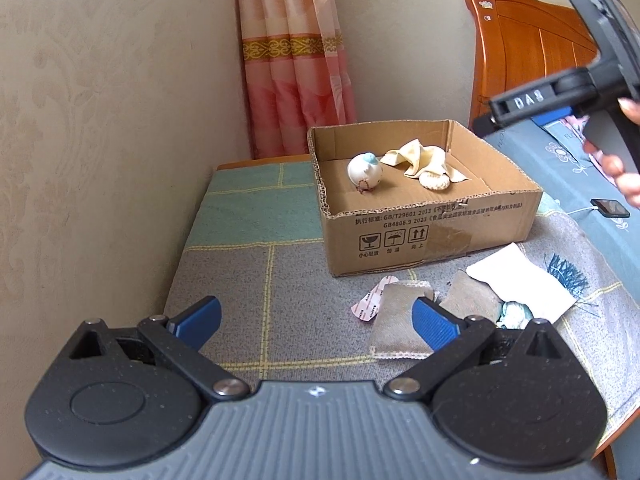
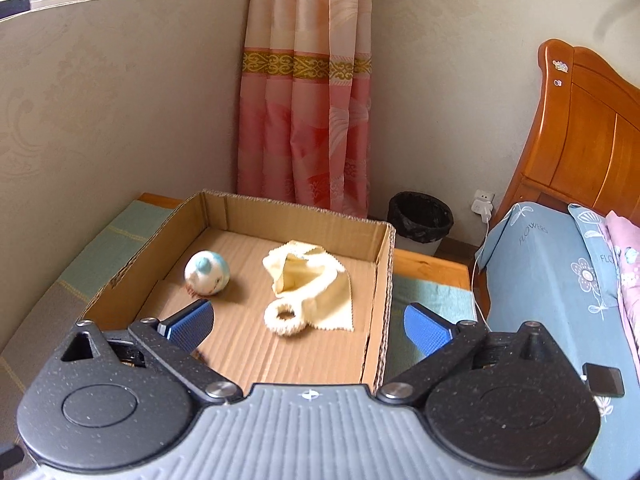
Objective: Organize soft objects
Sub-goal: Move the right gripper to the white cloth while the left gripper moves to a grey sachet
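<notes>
An open cardboard box (image 1: pixel 436 232) (image 2: pixel 382 296) stands on a patchwork cloth. It holds a white plush ball with a blue tuft (image 1: pixel 364 175) (image 2: pixel 207 273), a cream cloth (image 1: pixel 420 158) (image 2: pixel 316 280) and a cream fluffy ring (image 1: pixel 434 181) (image 2: pixel 285 317). Outside the box lie a grey-beige pouch (image 1: pixel 394 320), a second pouch (image 1: pixel 472 300), a white pouch (image 1: pixel 520 280), a pink packet (image 1: pixel 372 300) and a pale blue soft item (image 1: pixel 516 314). My left gripper (image 1: pixel 316 322) is open and empty above the cloth, left of the pouches. My right gripper (image 2: pixel 308 326) is open and empty above the box's near edge.
The right gripper's body (image 1: pixel 560 84) and a hand show at the upper right in the left wrist view. A wall is on the left, a pink curtain (image 2: pixel 308 120) behind. A bed with wooden headboard (image 2: pixel 592 140), a black bin (image 2: pixel 420 216) and a phone (image 1: pixel 610 208) are on the right.
</notes>
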Demonstrator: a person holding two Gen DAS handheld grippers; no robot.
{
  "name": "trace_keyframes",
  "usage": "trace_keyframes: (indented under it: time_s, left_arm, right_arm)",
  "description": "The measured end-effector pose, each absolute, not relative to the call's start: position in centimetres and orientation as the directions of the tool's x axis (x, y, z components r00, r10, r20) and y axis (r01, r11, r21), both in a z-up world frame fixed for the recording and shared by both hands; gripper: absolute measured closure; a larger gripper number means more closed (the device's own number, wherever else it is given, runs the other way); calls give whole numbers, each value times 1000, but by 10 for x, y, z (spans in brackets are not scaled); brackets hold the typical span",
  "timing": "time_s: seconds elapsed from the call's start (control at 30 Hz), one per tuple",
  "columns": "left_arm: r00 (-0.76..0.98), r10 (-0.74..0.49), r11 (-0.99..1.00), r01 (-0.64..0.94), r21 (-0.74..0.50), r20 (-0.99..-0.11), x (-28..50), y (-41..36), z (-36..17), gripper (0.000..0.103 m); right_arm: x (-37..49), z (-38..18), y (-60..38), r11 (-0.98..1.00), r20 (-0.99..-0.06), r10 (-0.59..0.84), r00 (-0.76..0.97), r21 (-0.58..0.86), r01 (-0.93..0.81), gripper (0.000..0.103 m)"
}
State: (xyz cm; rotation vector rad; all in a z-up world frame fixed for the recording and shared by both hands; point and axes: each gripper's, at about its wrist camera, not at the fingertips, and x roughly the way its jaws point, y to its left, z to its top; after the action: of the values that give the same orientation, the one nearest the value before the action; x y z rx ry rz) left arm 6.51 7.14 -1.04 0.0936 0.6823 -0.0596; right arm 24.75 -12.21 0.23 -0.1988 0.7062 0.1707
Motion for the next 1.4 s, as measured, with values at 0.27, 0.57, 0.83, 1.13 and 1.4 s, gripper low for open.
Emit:
trace_keyframes:
  time_s: [0.27, 0.57, 0.83, 1.13, 1.4]
  left_arm:
    - [753, -25, 992, 98, 74, -658, 61, 69, -20, 2]
    - [726, -41, 990, 124, 73, -686, 64, 61, -31, 2]
    - [702, -92, 986, 165, 36, -706, 72, 54, -37, 2]
    - [672, -128, 978, 208, 20, -730, 89, 42, -48, 2]
    - [669, -169, 969, 247, 1, -724, 109, 34, -55, 7]
  right_arm:
    - [195, -26, -133, 977, -647, 63, 760, -114, -179, 0]
    - [161, -70, -137, 980, -710, 103, 697, -47, -193, 0]
    - [166, -99, -129, 966, -772, 132, 621, -42, -257, 0]
    - [175, -111, -147, 971, -798, 122, 590, -28, -238, 0]
    - [174, -120, -160, 970, -795, 137, 591, -15, -244, 0]
